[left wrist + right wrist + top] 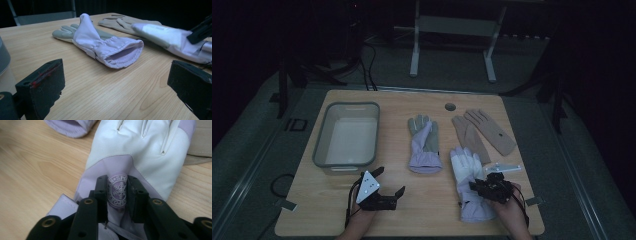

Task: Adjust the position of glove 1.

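Observation:
A white-and-lavender glove lies palm down at the front right of the wooden table. My right gripper sits low over its lavender cuff. In the right gripper view its jaws stand close together, pinching the fabric at the round snowflake logo of the glove. My left gripper rests near the front edge, left of centre, open with nothing between its jaws. It faces a grey-and-lavender glove whose cuff gapes toward it, at mid-table.
A grey plastic bin stands at the left of the table, its wall just inside the left gripper view. A pair of tan gloves lies at the back right, overlapped by the white glove's fingers. A round hole marks the far edge.

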Motion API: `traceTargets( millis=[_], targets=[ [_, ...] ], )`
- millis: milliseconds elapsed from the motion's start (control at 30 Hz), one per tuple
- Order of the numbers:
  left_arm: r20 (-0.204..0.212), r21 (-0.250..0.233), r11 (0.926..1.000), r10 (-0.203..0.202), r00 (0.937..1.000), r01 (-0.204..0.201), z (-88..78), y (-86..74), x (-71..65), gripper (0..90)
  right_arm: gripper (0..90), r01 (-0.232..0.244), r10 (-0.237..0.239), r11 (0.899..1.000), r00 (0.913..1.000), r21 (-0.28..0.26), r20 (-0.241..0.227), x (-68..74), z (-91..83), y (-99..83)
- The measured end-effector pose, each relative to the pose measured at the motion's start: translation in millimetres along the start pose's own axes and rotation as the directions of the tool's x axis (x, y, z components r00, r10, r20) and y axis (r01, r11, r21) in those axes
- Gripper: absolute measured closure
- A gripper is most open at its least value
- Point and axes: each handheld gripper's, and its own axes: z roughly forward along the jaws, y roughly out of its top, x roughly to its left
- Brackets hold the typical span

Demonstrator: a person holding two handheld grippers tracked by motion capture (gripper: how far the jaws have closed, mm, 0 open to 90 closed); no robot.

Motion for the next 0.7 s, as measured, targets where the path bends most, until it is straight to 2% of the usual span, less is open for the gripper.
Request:
traceTargets(
  millis=[200, 233, 433, 700],
  targets=[
    [-0.001, 0.000, 1.0000, 0.001, 1.0000, -0.001, 0.0, 0.0, -0.2, 1.5, 75.7, -0.027, 0.026, 0.998, 0.9996, -0.061, -0.008, 3.9, -15.1, 6.7],
    [-0.002, 0.000, 1.0000, 0.003, 1.0000, -0.003, 0.0, 0.0, -0.4, 1.5, 75.7, -0.028, 0.027, 0.995, 0.9996, -0.091, -0.006, 7.1, -23.7, 13.4],
    [-0.001, 0.000, 1.0000, 0.003, 1.0000, -0.003, -0.1, 0.0, -0.2, 1.5, 75.7, -0.018, 0.020, 0.988, 0.9998, -0.152, 0.008, 11.7, -38.4, 39.4],
    [0.000, 0.001, 1.0000, 0.008, 1.0000, -0.008, 0.0, 0.1, -0.3, 1.5, 75.5, -0.011, 0.012, 0.978, 0.9999, -0.209, 0.003, 20.1, -41.0, 79.0]
  ],
)
